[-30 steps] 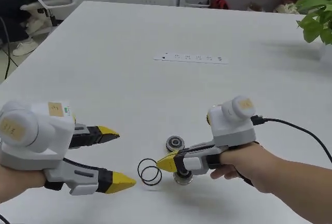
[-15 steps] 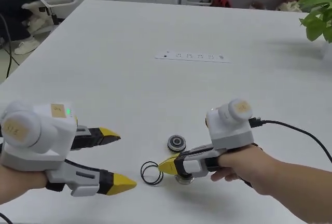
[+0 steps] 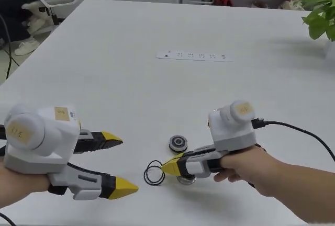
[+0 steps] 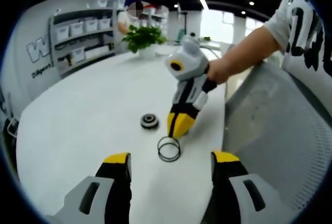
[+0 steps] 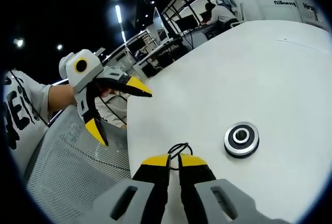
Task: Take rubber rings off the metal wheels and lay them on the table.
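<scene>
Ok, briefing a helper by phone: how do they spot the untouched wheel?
On the table, come from the power strip toward the near edge. The metal wheel lies flat, alone, clear of the right gripper; the other wheel sits under that gripper, beside the black rings.

Smooth, matt white table (image 3: 157, 90).
The wheel (image 3: 177, 143) is shiny metal; the rings (image 3: 154, 173) are thin, matt black rubber.

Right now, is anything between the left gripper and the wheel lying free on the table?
Nothing visible does: bare table lies between the open left gripper and the wheel. The rings lie flat just off that line, with the right gripper at their edge.
</scene>
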A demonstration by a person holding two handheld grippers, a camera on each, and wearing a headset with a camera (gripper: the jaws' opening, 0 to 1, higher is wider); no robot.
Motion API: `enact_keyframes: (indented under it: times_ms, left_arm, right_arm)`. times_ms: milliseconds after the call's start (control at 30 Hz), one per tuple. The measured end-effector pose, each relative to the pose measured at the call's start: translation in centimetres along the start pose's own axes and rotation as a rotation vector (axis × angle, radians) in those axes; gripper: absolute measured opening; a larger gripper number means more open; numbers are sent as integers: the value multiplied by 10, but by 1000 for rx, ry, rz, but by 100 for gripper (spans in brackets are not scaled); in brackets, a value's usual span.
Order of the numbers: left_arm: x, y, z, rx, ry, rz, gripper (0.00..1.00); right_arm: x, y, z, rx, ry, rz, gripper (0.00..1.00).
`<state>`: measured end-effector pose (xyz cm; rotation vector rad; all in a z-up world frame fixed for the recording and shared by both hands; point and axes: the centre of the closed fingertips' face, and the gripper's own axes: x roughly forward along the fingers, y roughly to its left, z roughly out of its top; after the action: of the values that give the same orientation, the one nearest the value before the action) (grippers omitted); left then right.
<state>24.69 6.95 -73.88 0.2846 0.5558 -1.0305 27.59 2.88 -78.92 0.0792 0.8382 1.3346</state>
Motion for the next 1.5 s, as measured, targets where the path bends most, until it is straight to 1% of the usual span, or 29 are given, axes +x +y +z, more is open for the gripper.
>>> enact_keyframes:
  times_ms: [100, 267, 467, 700, 867, 1000, 1167, 1333, 1500]
  left_arm:
    - [0, -1, -1, 1, 6, -4, 63]
    - [1, -2, -3, 2, 14, -9, 63]
    - [2, -3, -3, 2, 21, -13, 63]
    - [4, -2, -1, 2, 22, -15, 62]
    - [5, 0, 0, 2, 26, -18, 62]
    - [7, 2, 2, 0, 24, -18, 61]
    - [10, 6, 7, 4, 22, -17, 61]
    - [13, 11, 14, 11, 14, -12, 60]
    - [17, 16, 21, 20, 7, -9, 59]
  right_arm:
    - [0, -1, 1, -19, 1, -12, 7]
    - [-2, -2, 2, -42, 4, -23, 11]
    - [-4, -2, 2, -57, 5, -29, 13]
    - [-13, -6, 11, -51, -30, -39, 14]
    - [-21, -10, 14, -42, -52, -49, 14]
    - [-30, -14, 18, -31, -79, -58, 14]
    - [-41, -21, 23, -24, -105, -80, 15]
    - [-50, -28, 26, -17, -128, -101, 15]
    - [-56, -33, 26, -21, -137, -121, 15]
